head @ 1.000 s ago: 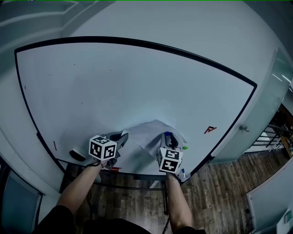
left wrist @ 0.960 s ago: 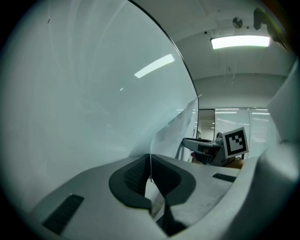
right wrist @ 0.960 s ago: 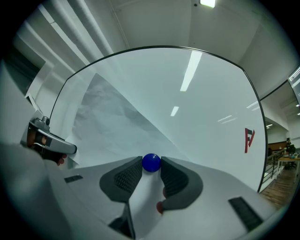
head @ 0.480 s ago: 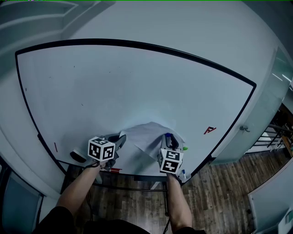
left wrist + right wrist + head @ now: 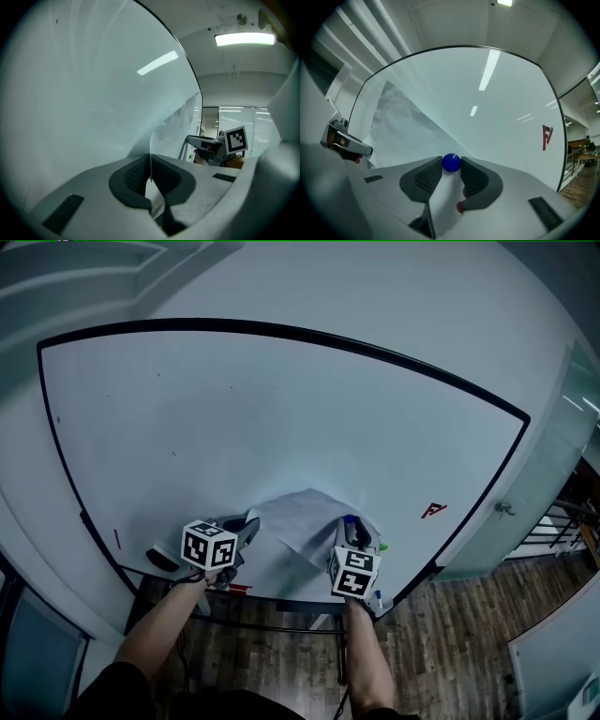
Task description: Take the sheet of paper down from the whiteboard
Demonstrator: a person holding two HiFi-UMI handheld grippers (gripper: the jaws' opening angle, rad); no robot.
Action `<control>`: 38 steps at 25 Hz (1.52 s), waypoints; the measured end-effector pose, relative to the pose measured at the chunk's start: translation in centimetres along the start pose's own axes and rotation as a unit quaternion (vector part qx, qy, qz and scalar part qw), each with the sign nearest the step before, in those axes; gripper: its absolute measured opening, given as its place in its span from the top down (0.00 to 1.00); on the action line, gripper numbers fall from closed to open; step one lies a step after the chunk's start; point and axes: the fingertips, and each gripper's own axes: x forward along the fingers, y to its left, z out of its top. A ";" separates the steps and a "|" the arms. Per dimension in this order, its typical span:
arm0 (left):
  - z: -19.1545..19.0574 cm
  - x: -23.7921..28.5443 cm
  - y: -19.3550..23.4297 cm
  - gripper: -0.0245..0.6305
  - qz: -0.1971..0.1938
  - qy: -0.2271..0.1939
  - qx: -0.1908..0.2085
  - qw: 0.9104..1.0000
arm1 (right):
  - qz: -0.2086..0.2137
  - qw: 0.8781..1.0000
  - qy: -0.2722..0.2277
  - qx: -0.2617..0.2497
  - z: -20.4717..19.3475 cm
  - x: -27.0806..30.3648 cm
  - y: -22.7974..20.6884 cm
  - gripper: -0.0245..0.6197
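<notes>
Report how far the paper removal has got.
Done: the paper curls off the whiteboard on its left. In hand: left gripper pinches that edge; right gripper is closed on the blue magnet pinning the other side. Left: pull the magnet away and take the paper down.

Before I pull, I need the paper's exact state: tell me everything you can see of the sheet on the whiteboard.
The sheet of paper is white, thin and faintly creased, and it sits low on the whiteboard near the bottom frame. Its left edge curls off the board, pinched in the shut left gripper. Its right part lies against the board under a blue knob, which the right gripper clamps. No writing shows.
</notes>
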 end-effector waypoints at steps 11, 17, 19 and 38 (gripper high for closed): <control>0.1 -0.6 0.9 0.93 0.006 -0.005 -0.008 1.000 | 0.001 1.000 0.003 -0.007 -0.2 0.3 0.1 0.75; -0.3 -0.7 0.6 0.93 0.012 -0.004 -0.019 1.000 | 0.001 1.000 0.009 -0.009 -0.4 -0.2 -0.5 0.75; -0.4 -0.8 0.7 0.93 0.011 -0.004 -0.019 1.000 | -0.001 1.000 0.008 -0.009 -0.3 -0.1 -0.6 0.75; -0.1 -1.7 1.3 0.93 0.023 -0.003 -0.020 1.000 | 0.000 1.000 0.013 -0.018 -0.7 0.0 -1.1 0.75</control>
